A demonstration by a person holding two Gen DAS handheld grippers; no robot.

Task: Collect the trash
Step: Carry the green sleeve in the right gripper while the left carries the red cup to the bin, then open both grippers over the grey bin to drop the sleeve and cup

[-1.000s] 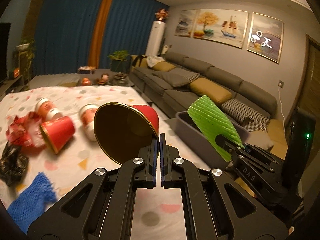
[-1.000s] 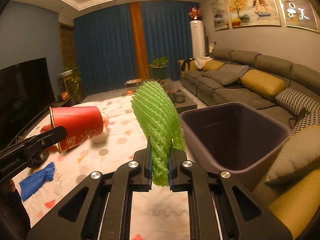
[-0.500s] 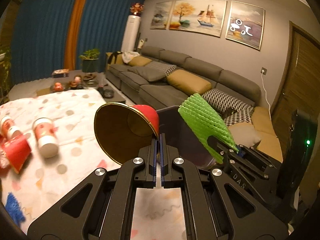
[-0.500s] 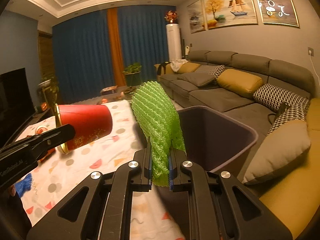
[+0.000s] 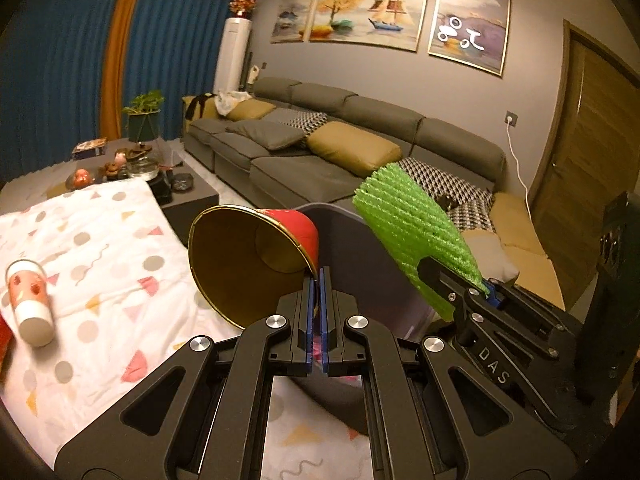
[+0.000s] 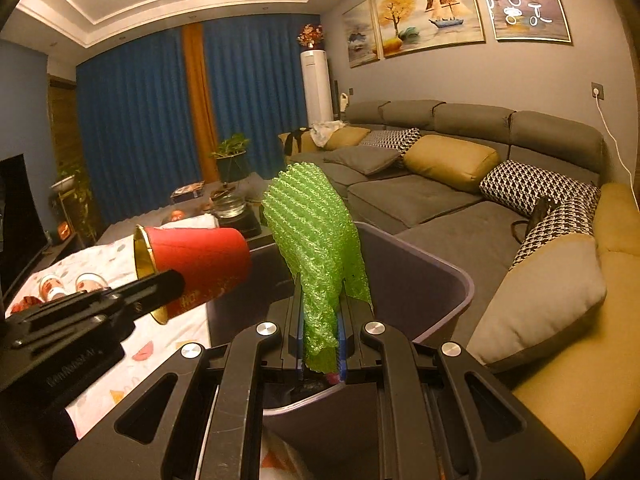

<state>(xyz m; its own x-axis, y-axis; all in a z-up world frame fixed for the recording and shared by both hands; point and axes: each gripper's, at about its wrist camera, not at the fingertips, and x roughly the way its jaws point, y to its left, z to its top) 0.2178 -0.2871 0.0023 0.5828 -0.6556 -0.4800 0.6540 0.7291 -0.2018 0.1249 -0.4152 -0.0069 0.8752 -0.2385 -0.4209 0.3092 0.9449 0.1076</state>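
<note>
Already both tongs are loaded and carried to the bin: the left tongs (image 5: 317, 280) are pinched tight on the thin rim of a red paper cup (image 5: 256, 258), and the right tongs (image 6: 320, 312) are clamped on the lower end of a green foam net (image 6: 316, 240). The grey bin (image 6: 448, 276) stands off the far right edge of the cloth-covered surface, between it and the sofa (image 6: 432, 196); the net hangs over the bin's open mouth, while the cup, held on its side, sits at the bin's near left rim. By my reading, the pick-up of these two pieces is done and only the drop remains for them. More is left afterwards: at least one small pale cup with a red print (image 5: 28, 300) lies on its side near the left edge of the patterned cloth (image 5: 104, 248), with a second one just beside it in the right wrist view. The red cup is a smooth tapered cone with a gold-toned lining and a fine gold lip, light and easily dented. The net is ribbed, springy mesh, curled into a soft tube that squashes flat where it is gripped. The bin is plain matt plastic with rounded corners.
</note>
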